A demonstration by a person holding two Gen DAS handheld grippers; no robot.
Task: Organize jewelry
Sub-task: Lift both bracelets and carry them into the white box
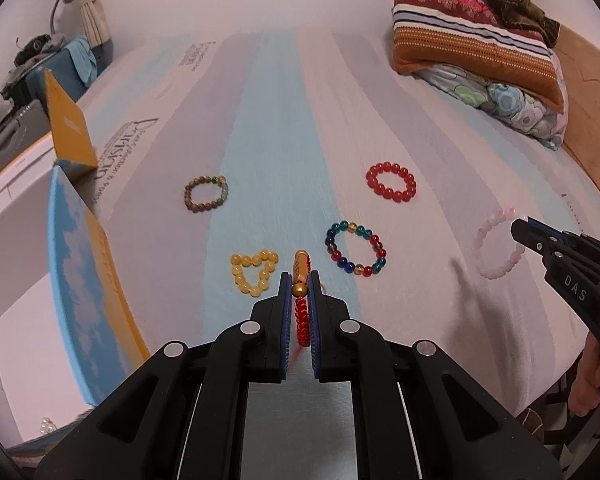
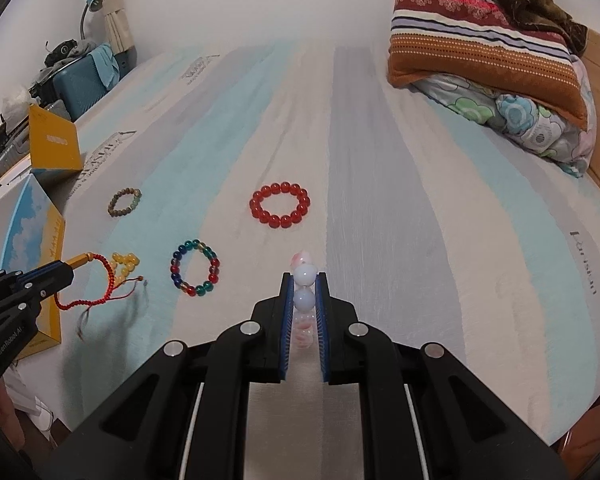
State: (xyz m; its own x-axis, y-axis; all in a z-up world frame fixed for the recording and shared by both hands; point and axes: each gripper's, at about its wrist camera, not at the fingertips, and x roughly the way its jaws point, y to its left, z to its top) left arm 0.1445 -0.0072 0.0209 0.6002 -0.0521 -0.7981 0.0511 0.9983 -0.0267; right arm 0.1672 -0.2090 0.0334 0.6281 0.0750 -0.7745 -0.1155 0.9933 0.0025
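My left gripper (image 1: 300,280) is shut on a red cord bracelet (image 1: 302,320) with a gold tube bead and holds it above the bed; it also shows in the right wrist view (image 2: 96,280). My right gripper (image 2: 304,280) is shut on a pale pink bead bracelet (image 2: 304,304), lifted; it shows in the left wrist view (image 1: 496,244) too. On the striped sheet lie a yellow bead bracelet (image 1: 255,273), a multicoloured bead bracelet (image 1: 356,249), a red bead bracelet (image 1: 391,182) and a brown-green bead bracelet (image 1: 206,193).
An open box with a sky-print lid (image 1: 84,300) and yellow flap (image 1: 66,128) stands at the bed's left edge. Pillows and a folded quilt (image 1: 480,56) lie at the far right. A suitcase and clutter (image 2: 80,76) sit beyond the left edge.
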